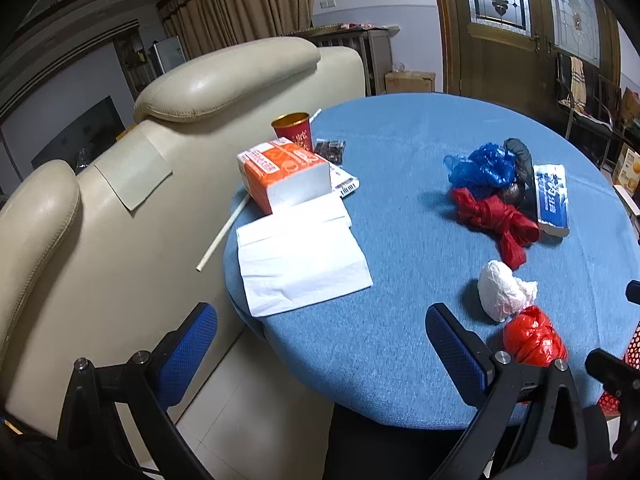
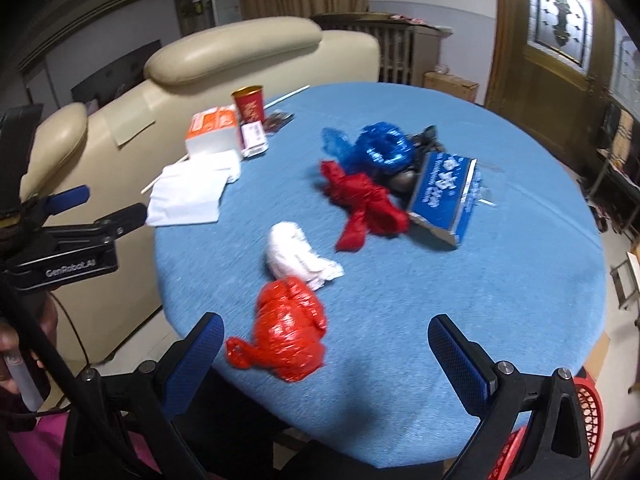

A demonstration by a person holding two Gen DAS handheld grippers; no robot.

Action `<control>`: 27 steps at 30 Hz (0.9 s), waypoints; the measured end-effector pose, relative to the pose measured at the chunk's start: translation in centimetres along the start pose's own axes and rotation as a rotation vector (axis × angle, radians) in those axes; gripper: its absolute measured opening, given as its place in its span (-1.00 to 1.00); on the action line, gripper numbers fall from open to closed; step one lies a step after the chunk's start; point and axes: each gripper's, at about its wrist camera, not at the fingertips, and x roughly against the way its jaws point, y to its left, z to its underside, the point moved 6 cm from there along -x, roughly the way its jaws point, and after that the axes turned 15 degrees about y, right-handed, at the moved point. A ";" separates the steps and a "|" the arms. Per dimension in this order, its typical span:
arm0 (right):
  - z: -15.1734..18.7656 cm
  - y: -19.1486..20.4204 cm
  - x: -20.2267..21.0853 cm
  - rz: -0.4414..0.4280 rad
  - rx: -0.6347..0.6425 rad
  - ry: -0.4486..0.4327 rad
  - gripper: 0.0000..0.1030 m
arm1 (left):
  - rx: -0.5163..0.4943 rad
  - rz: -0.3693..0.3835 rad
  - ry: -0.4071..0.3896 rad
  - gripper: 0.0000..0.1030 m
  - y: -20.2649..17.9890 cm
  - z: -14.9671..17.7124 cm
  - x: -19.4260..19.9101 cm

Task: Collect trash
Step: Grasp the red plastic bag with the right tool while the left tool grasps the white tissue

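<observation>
I have both grippers, left [image 1: 320, 356] and right [image 2: 326, 356], with jaws spread wide and holding nothing, low in their frames over the blue desk [image 2: 480, 300]. The crumpled red bag [image 2: 288, 330] lies at lower centre of the right view, touching the white wad [image 2: 296, 254], with the remaining trash heaped right of centre.

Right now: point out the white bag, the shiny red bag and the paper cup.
white bag [image 2: 294, 254], right wrist view, middle of the bundle
shiny red bag [image 2: 288, 330], right wrist view, crinkled body
paper cup [image 1: 294, 130], left wrist view, red side wall
</observation>
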 end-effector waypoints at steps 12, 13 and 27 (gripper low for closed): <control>0.5 1.1 -4.2 -0.183 0.004 0.140 0.65 | -0.007 0.012 0.018 1.00 -0.3 0.5 -0.5; 0.5 0.9 -4.8 -0.198 -0.008 0.161 0.48 | -0.011 0.013 0.019 1.00 -0.4 0.5 -0.5; 0.2 -0.7 -6.4 -0.286 -0.078 0.200 -0.05 | -0.047 0.106 0.076 1.00 -2.8 -0.9 -1.5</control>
